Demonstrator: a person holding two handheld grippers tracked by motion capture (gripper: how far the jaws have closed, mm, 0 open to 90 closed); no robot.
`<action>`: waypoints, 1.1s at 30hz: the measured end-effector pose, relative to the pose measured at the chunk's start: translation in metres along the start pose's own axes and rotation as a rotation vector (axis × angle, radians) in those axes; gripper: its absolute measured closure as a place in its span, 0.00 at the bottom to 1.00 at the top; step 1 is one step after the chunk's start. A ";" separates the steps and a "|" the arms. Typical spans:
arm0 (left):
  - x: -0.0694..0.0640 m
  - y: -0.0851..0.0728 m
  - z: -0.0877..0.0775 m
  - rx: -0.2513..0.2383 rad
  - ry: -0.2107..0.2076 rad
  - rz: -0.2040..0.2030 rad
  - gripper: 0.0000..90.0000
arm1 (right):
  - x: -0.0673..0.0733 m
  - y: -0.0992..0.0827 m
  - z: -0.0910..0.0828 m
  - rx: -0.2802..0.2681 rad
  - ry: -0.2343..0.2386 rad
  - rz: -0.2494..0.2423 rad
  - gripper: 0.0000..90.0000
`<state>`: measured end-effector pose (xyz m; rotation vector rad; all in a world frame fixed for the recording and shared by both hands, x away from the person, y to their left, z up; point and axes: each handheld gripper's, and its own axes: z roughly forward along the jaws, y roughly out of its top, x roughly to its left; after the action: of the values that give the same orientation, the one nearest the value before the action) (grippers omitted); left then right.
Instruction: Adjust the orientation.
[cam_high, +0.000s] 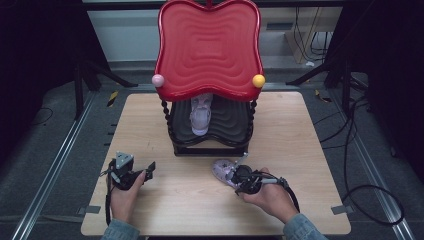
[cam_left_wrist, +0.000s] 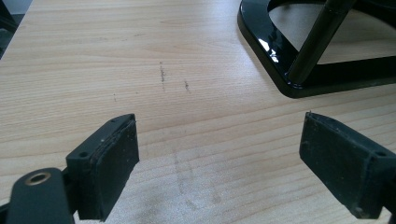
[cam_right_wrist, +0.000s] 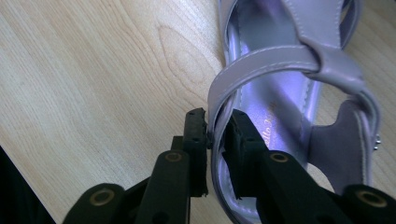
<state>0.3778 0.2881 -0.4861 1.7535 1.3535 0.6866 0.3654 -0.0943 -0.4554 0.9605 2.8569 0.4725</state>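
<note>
A lilac sandal (cam_high: 222, 169) lies on the wooden table (cam_high: 310, 150) in front of the rack. My right gripper (cam_high: 240, 176) is over its heel end. In the right gripper view that sandal (cam_right_wrist: 299, 70) runs up the frame, and my right gripper (cam_right_wrist: 215, 135) is shut on its side strap, the pads pressing the thin band from both sides. A second lilac sandal (cam_high: 200, 114) rests on the rack's dark lower shelf (cam_high: 230, 122). My left gripper (cam_high: 145, 170) sits low at the table's left, open, and the left gripper view has bare wood between its pads (cam_left_wrist: 114, 158).
A two-tier rack stands mid-table, with a red wavy top tray (cam_high: 207, 47) bearing a pink ball (cam_high: 158, 80) and a yellow ball (cam_high: 258, 80) at its front corners. Its black base (cam_left_wrist: 280, 65) lies ahead and right of the left gripper. Cables trail on the floor at the right.
</note>
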 end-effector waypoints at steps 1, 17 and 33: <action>0.000 0.000 0.000 0.001 0.001 0.000 0.12 | 0.000 0.000 0.000 0.001 0.002 -0.002 0.90; 0.001 0.000 0.000 0.004 -0.002 0.002 0.12 | -0.011 -0.007 -0.012 -0.127 0.062 0.053 0.96; 0.001 -0.002 0.004 0.027 -0.010 0.023 0.05 | -0.012 -0.020 -0.033 -0.389 0.189 0.144 0.96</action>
<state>0.3799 0.2887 -0.4898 1.7939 1.3433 0.6749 0.3574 -0.1247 -0.4301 1.0944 2.7017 1.1378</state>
